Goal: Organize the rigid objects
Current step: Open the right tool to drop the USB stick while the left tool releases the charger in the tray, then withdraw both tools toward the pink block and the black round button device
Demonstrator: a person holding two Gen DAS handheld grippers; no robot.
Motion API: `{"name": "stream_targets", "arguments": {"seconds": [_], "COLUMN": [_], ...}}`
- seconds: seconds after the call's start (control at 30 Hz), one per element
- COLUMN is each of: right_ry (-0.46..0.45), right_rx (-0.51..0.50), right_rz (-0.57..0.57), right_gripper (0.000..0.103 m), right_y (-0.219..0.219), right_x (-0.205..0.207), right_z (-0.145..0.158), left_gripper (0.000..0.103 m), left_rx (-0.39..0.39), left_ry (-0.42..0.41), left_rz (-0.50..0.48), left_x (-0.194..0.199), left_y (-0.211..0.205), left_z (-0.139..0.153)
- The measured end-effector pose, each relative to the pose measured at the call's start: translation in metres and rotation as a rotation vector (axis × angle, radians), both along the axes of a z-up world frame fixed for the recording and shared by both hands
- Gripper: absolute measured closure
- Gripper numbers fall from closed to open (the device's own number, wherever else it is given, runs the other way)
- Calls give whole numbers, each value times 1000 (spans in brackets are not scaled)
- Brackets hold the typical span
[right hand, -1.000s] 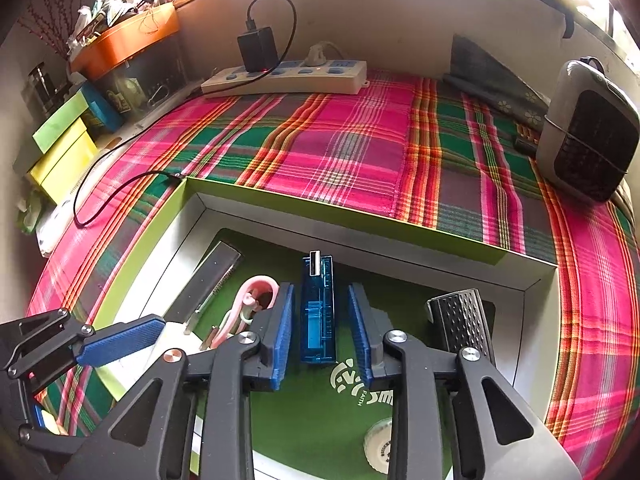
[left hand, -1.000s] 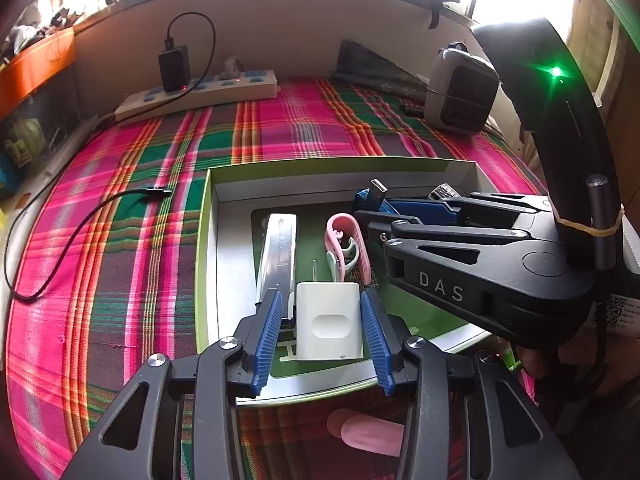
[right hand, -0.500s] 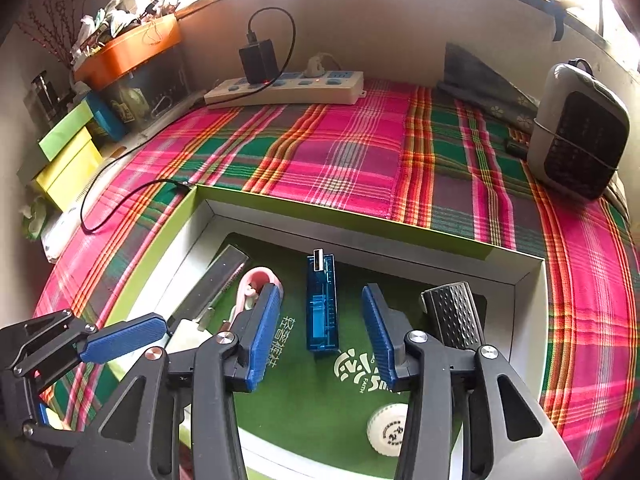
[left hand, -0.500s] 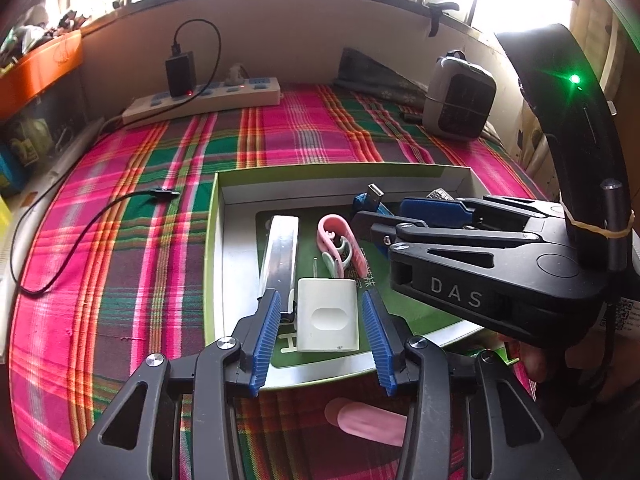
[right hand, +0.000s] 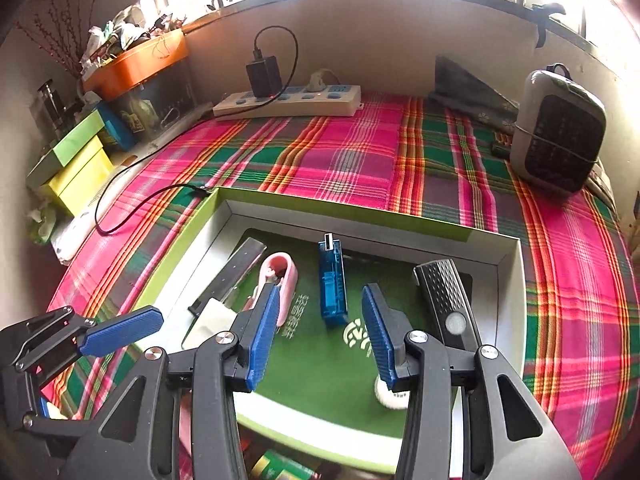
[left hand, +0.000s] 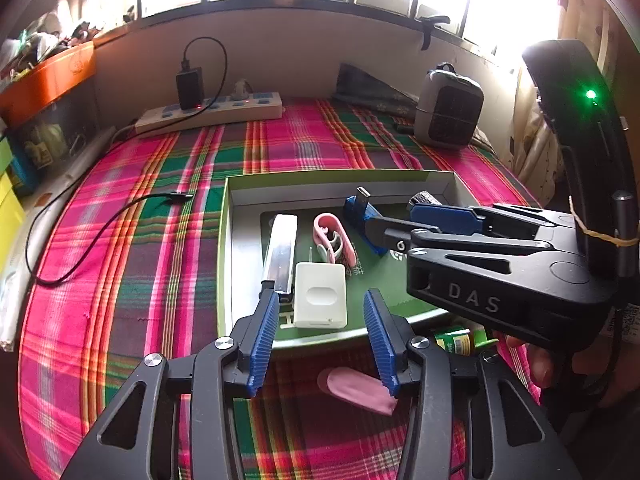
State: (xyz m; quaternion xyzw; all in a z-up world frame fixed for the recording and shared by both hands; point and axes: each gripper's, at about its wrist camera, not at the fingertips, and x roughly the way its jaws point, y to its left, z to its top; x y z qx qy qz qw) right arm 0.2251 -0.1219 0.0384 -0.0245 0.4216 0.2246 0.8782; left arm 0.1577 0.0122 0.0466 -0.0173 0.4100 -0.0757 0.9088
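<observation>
Both fisheye views look forward and down from close above the near edge of the shallow tray [left hand: 224, 240], toward the far wall and windows. The left wrist view sits at the tray's near left side, with the right gripper [left hand: 400, 228] crossing its right half. The right wrist view looks from further right. Both share the tray [right hand: 512, 280], plaid cloth [left hand: 140, 248] and power strip [right hand: 288, 102].

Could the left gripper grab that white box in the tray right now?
Probably yes: the left gripper is open, the white box lies just ahead of its fingers, nothing sits between them.
</observation>
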Motion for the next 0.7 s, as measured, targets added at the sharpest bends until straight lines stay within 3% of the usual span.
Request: {"name": "stream_targets", "arguments": {"seconds": [0.23,0.7], "right_ry": [-18,-69], "right_rx": [4,20], "right_rz": [-3,-39], "right_gripper": [59,59], "right_y": [-5,-34], "right_x": [-19,-69], "right_z": [7,16], "left_gripper": [56,55], "left_rx": [6,-76], "left_ry": [-15,-18], "left_rz": [9,54], "left_x": [-18,-52], "left_y": [0,22], "left_z": [3,2]}}
